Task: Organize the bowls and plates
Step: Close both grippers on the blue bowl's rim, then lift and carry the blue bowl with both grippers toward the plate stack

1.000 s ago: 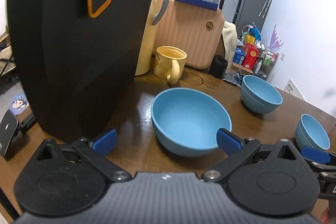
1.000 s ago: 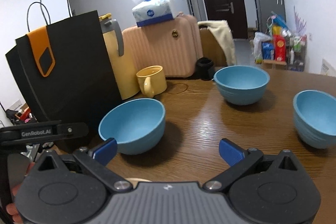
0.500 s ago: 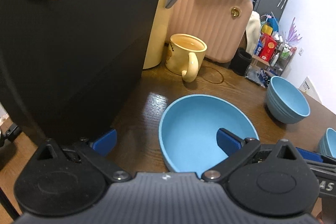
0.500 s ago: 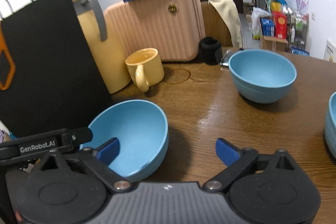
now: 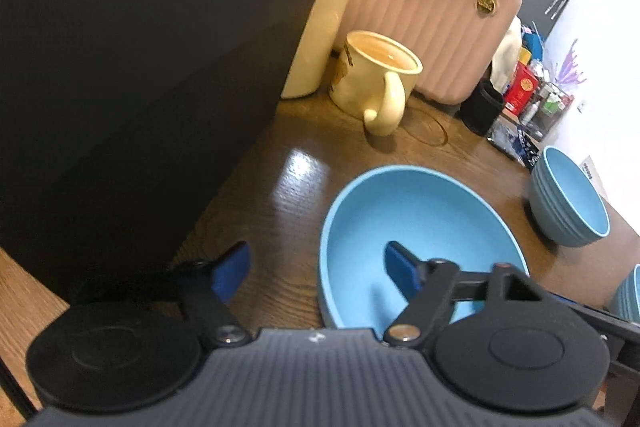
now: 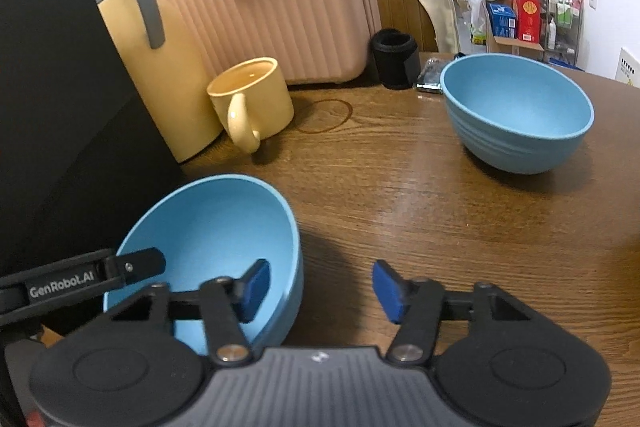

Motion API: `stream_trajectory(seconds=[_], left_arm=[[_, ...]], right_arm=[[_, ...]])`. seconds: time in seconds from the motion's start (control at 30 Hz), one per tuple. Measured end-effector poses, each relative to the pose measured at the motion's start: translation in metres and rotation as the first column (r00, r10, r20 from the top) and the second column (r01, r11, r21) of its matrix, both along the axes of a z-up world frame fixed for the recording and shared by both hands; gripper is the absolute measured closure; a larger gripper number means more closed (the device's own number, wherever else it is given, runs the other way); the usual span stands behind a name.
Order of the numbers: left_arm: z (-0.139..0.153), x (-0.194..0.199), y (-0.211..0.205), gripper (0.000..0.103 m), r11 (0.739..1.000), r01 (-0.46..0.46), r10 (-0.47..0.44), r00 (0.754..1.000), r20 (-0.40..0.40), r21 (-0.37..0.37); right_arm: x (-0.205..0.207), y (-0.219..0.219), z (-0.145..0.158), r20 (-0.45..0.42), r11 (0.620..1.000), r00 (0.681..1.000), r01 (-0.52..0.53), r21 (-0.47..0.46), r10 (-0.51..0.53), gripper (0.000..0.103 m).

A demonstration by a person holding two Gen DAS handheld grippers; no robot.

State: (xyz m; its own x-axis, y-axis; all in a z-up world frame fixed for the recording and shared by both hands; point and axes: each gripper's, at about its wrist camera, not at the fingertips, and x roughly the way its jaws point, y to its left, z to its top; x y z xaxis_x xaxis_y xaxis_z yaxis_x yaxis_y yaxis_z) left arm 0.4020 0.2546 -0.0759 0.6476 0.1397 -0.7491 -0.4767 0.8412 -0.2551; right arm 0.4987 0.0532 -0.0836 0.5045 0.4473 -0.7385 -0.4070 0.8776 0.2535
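The left gripper [image 5: 316, 267] stood with its jaws apart across the near left rim of the nearest blue bowl [image 5: 420, 227], one blue pad outside over the table [image 5: 280, 187] and the other inside the bowl; nothing was pinched yet. The right gripper [image 6: 316, 287] was likewise spread across the same bowl's near right rim, its left pad inside the bowl and its right pad over bare wood.

That bowl sat upright, mouth up, at the near left of the table, just beside the black paper bag [image 5: 140, 67]. It was round, so it had no long axis to speak of; only the open top gave it a direction. It looked like thin, stiff, light plastic with a smooth matte skin, so I judged the rim wall the place to hold, one pad in and one out, and a light squeeze enough, though the curved wall might slip.

Beyond it stood a yellow mug [image 6: 250, 103] with its handle toward the viewer, then a second blue bowl [image 6: 516, 115] at the far right, seemingly a nested stack. A third stack [image 5: 628, 295] peeped in at the right edge.
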Motion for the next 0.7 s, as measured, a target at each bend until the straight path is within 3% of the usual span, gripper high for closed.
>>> stream_trajectory(seconds=[0.1, 0.17, 0.23, 0.27, 0.7], left_arm=[[-0.005, 0.002, -0.002, 0.051, 0.999, 0.03, -0.03, 1.0, 0.0, -0.019], [-0.008, 0.003, -0.002, 0.069, 0.998, 0.05, -0.05, 0.999, 0.001, -0.04], [-0.011, 0.005, -0.004, 0.08, 0.996, 0.066, -0.066, 0.998, -0.005, -0.052], [-0.013, 0.006, -0.004, 0.082, 0.996, 0.072, -0.073, 0.997, -0.007, -0.055], [-0.001, -0.006, -0.026, 0.085, 0.995, 0.079, -0.08, 0.996, 0.026, 0.054]], right_arm=[[0.001, 0.0, -0.003, -0.013, 1.0, 1.0, -0.006, 0.01, 0.006, 0.063], [0.001, 0.0, -0.003, -0.021, 1.0, 1.0, -0.017, 0.025, 0.017, 0.072], [0.0, 0.001, -0.004, -0.034, 0.998, 0.999, -0.037, 0.052, 0.039, 0.081], [0.0, 0.001, -0.004, -0.041, 0.997, 0.998, -0.048, 0.062, 0.051, 0.087], [-0.014, -0.007, 0.009, 0.004, 0.995, 0.999, -0.047, 0.087, 0.047, 0.089]])
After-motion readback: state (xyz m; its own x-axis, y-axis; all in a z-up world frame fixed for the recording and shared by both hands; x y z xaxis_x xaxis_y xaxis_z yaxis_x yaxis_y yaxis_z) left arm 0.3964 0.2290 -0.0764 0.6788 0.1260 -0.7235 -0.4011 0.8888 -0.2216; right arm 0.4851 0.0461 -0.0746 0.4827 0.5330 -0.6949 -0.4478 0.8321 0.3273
